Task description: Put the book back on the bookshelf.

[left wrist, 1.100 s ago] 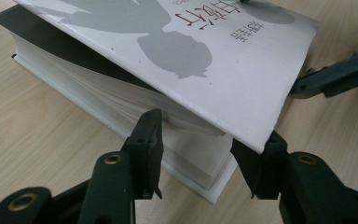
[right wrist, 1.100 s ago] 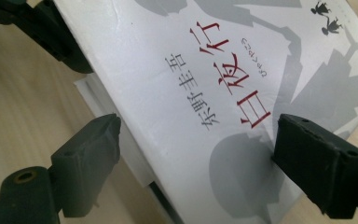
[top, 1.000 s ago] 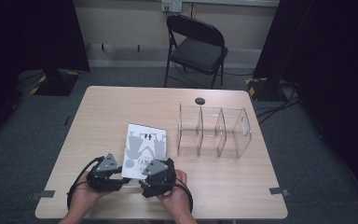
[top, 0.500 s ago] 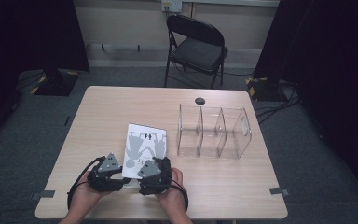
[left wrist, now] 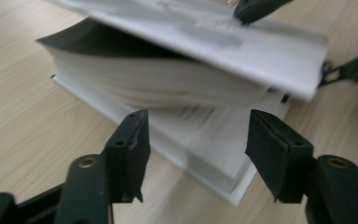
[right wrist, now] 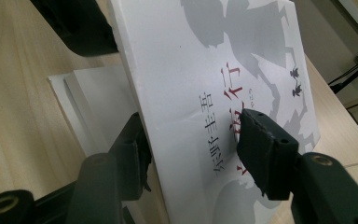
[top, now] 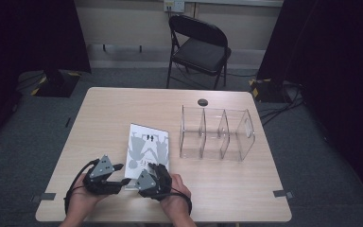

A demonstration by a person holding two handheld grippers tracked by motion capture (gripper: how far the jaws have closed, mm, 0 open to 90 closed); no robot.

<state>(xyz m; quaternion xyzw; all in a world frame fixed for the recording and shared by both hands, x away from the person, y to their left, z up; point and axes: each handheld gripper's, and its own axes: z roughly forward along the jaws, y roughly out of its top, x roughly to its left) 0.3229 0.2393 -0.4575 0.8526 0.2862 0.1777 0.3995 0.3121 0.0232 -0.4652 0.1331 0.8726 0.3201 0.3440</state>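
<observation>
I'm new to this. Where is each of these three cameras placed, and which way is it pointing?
High view: fixed above the person's side, facing forward and down on the table, clear divider rack and chair; forearms, left gripper and right gripper show.
Left gripper view: rides the left gripper, facing the book edge-on; its open black jaws show.
Right gripper view: rides the right gripper, looking along the lifted cover; its jaws straddle that cover.
All three share the book.

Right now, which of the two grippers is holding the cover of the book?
The right gripper: its jaws pinch the lifted front cover of the white book. The left gripper is open, its jaws apart beside the pages.
</observation>
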